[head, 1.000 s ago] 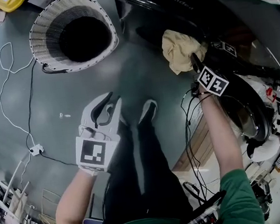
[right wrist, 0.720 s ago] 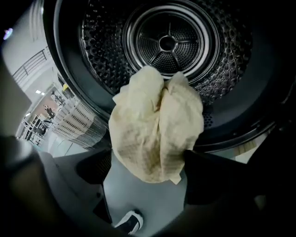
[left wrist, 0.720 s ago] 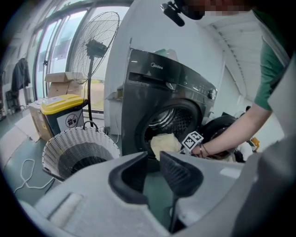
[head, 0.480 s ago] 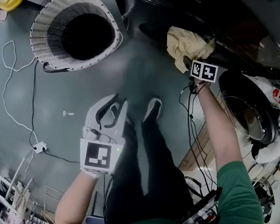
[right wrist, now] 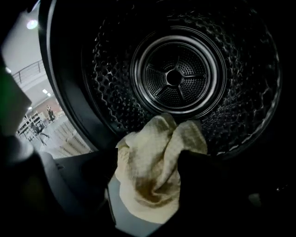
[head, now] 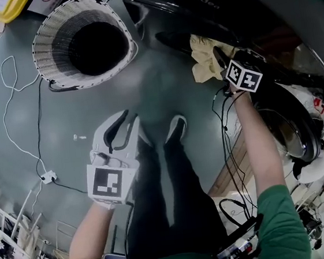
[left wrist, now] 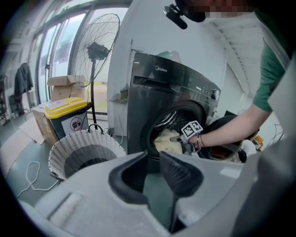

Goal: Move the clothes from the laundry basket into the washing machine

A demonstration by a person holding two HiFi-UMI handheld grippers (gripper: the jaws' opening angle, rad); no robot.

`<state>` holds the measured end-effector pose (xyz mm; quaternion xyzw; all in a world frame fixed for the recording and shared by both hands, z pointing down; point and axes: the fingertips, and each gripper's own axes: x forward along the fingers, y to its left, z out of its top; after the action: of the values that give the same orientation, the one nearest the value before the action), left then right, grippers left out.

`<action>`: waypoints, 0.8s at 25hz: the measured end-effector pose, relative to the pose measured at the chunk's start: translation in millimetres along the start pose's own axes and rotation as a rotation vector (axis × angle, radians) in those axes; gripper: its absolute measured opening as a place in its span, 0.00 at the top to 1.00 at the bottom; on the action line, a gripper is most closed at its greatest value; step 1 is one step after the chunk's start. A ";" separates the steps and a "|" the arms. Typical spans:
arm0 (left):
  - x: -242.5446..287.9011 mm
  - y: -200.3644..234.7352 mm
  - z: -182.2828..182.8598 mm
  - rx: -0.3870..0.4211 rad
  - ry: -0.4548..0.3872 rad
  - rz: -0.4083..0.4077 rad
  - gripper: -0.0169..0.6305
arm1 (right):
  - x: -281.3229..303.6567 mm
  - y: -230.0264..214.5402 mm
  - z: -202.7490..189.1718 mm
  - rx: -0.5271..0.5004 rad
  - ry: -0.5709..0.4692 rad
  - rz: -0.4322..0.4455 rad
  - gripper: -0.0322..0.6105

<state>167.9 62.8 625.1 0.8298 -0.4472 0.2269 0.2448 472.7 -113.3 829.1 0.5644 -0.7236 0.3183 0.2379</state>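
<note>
My right gripper (right wrist: 150,159) clamps the yellow cloth (right wrist: 148,185) at the washing machine (right wrist: 175,76) drum mouth. My left gripper (left wrist: 155,166) hangs with jaws apart and empty, near the laundry basket (left wrist: 85,155).

Yellow bin (head: 5,5): cut off by the head view's edge at 11 o'clock
Washing machine (head: 200,2): top lost past the same view's edge, 12 to 1 o'clock
Laundry basket (head: 45,49): inside black, contents not to be told
White speck (head: 78,138) on the floor at 9 o'clock: too small to name
Right gripper (head: 221,60): tips buried in the cloth (head: 203,57) in the head view; in its own view black against black, outline hardly traceable
Cloth, flanks at 3 and 9 o'clock of the right gripper view: covered by the jaws
</note>
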 end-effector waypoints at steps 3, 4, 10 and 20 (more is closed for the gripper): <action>3.5 -0.5 -6.1 -0.005 0.007 -0.012 0.86 | -6.3 -5.5 -29.6 -0.038 0.048 -0.060 0.31; 3.9 -0.8 -8.7 -0.006 0.009 -0.015 0.86 | -9.5 -8.2 -41.6 -0.035 0.066 -0.080 0.31; 5.3 0.3 -25.5 -0.018 0.021 -0.023 0.86 | -2.0 -14.4 -115.7 0.028 0.215 -0.100 0.30; -0.8 19.2 -56.2 -0.062 0.032 -0.001 0.86 | 47.1 -0.4 -112.6 -0.019 0.281 -0.136 0.74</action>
<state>142.3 88.4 672.2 0.8184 -0.4495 0.2261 0.2776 459.6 -62.6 939.4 0.5597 -0.6463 0.3703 0.3633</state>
